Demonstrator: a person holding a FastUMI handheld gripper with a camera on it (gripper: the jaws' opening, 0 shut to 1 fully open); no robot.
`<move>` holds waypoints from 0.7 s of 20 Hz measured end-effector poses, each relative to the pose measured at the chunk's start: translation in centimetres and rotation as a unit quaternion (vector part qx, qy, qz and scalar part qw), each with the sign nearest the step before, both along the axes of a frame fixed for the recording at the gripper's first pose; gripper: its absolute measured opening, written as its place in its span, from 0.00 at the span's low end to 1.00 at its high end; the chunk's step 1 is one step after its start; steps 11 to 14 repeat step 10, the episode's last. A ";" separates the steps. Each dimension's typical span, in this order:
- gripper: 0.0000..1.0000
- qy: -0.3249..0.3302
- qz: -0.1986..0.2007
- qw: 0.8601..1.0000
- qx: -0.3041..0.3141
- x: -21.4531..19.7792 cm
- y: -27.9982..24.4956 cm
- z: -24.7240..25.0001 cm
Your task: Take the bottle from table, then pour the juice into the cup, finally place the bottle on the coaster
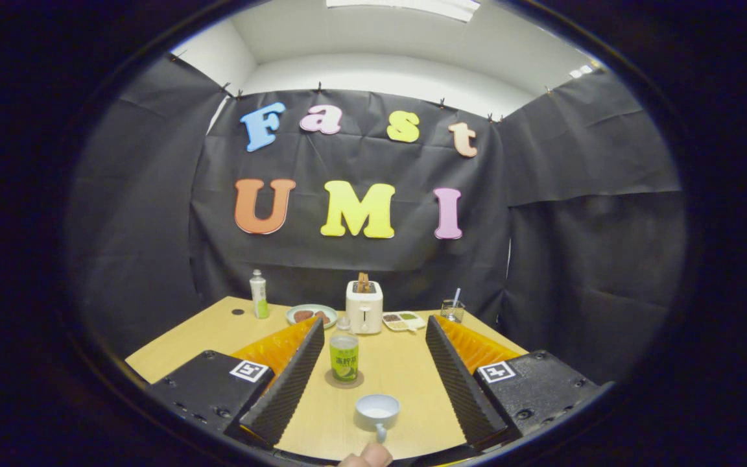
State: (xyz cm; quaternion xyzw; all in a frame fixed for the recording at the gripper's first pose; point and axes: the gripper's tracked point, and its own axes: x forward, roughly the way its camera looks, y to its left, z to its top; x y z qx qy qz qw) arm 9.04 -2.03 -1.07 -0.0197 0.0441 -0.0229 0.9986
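The gripper is held with fingers spread wide, nothing grasped. The bottle is seen upright on the coaster, between the fingers toward the left one. The cup sits nearer, with pale contents. The final placing is judged done; only withdrawal seems required.

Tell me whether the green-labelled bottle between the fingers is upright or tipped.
Upright. The bottle stands cap-up on a round coaster, beyond the cup; the gripper is open, its fingers apart from it.
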 end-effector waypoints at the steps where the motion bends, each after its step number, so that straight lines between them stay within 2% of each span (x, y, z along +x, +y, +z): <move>1: 1.00 -0.003 0.000 1.000 0.002 -0.7 -0.3 0.2; 5: 1.00 -0.035 0.001 0.999 0.012 -3.0 -0.9 0.1; 10: 1.00 -0.033 0.009 0.999 -0.014 -5.3 0.1 -1.3; 14: 1.00 -0.033 0.009 0.999 -0.014 -5.3 0.1 -1.3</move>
